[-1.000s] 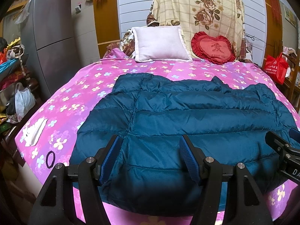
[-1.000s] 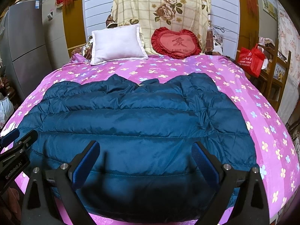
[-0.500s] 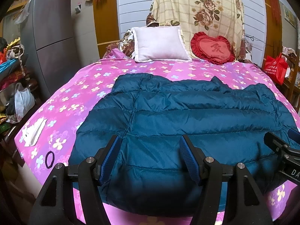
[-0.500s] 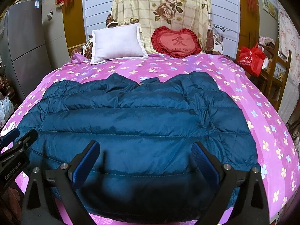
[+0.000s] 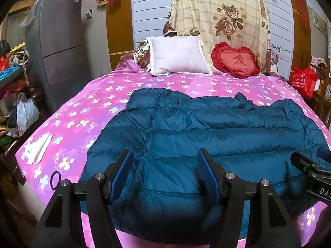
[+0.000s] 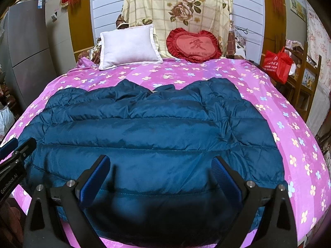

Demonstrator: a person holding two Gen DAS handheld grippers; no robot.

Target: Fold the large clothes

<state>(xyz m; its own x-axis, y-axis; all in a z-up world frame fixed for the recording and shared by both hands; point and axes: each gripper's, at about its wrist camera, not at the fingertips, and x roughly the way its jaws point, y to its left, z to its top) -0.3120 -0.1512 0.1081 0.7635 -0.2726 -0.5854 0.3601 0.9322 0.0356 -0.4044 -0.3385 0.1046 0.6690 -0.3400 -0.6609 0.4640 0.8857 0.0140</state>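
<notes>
A blue puffer jacket [image 5: 206, 136] lies spread flat on the pink flowered bed [image 5: 82, 111]. The left gripper [image 5: 163, 165] and right gripper [image 6: 159, 169] hover above its near hem, both spread wide and grasping nothing. A red bag [image 6: 277, 65] stands beside the bed, contents hidden.

My left gripper [image 5: 164, 171] sits low at the near edge of the bed, its jaws spread with a clear gap between the blue pads [image 5: 122, 169], nothing between them. It points forward along the bed. My right gripper [image 6: 160, 175] is level with it at the same near edge, jaws parted wider, blue pads [image 6: 95, 175] facing each other across empty space. Each camera catches the other tool at its frame edge: the right one shows at the far right of the left view, the left one at the far left of the right view. Whether the fingertips touch anything below, I cannot tell.
</notes>
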